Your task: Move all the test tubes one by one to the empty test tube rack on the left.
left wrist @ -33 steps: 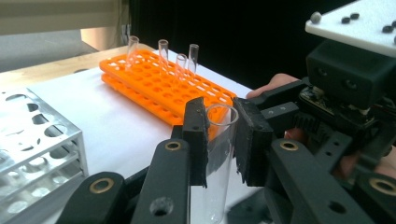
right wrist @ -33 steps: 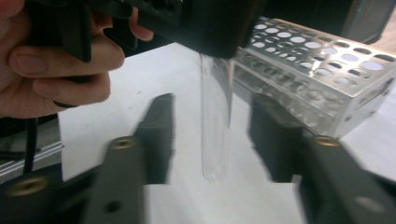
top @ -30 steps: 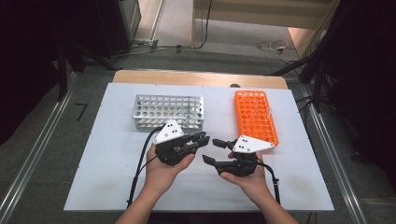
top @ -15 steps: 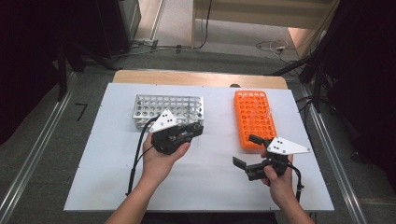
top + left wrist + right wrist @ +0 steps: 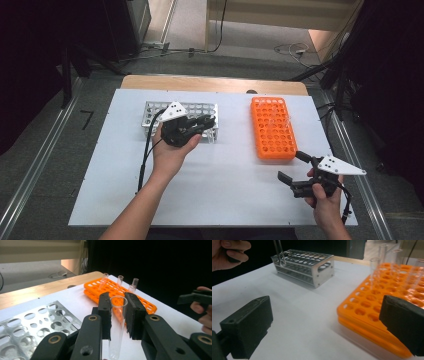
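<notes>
no readable text, no labels, no numbers

You've got two racks, one metal rack [image 5: 150, 114], one orange rack [image 5: 272, 130], and four glass tubes: three standing tubes [image 5: 120, 280], one gripped tube [image 5: 116, 322].

Even overhead light falls on the matte white tabletop [image 5: 225, 190], which reads bright with no hard glare; both sides of the room, at three and nine o'clock, sink into near black. The hands cast only faint, soft shadows. The high view is mildly soft overall. In the left gripper view the clear glass test tube [image 5: 117, 325] is sharp, while the perforated silver metal rack [image 5: 30, 327] at eight o'clock blurs. In the right gripper view the flat orange plastic rack [image 5: 387, 300] smears toward three o'clock.
</notes>
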Motion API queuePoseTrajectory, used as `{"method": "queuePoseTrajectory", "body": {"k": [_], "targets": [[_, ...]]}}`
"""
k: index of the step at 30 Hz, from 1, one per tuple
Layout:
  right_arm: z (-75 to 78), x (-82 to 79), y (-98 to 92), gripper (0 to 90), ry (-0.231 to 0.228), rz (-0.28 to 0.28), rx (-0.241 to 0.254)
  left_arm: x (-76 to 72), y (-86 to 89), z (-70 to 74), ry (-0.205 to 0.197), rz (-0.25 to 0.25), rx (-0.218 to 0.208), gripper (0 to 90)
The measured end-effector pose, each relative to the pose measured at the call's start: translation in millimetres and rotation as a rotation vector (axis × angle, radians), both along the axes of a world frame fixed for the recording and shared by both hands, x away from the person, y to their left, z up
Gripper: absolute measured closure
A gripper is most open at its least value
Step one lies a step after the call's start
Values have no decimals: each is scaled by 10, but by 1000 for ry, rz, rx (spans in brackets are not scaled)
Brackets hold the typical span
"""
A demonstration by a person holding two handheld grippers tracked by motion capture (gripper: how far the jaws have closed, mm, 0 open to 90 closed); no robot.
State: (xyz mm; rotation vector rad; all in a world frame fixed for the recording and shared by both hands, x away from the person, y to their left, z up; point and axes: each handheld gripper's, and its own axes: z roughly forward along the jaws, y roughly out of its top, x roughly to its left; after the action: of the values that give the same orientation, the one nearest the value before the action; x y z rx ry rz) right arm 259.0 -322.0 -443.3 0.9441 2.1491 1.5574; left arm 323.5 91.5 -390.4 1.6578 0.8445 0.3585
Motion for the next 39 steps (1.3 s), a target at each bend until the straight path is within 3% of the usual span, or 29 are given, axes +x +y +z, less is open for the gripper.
{"method": "queuePoseTrajectory", "body": {"k": [2, 6, 24, 34, 39], "targets": [[-21, -15, -127, 0, 2, -28, 3, 55, 13, 10, 0, 8, -4, 761], [-54, -8, -209, 0, 12, -38, -1, 164, 39, 22, 3, 22, -3, 761], [-125, 51, -218, 0, 28, -23, -2, 697, 41, 51, -7, 90, 31, 761], [-130, 53, -221, 0, 33, -19, -1, 1014, 29, 86, -20, 144, 33, 761], [-130, 57, -221, 0, 36, -18, 1, 1140, -3, 56, -8, 159, 25, 761]]}}
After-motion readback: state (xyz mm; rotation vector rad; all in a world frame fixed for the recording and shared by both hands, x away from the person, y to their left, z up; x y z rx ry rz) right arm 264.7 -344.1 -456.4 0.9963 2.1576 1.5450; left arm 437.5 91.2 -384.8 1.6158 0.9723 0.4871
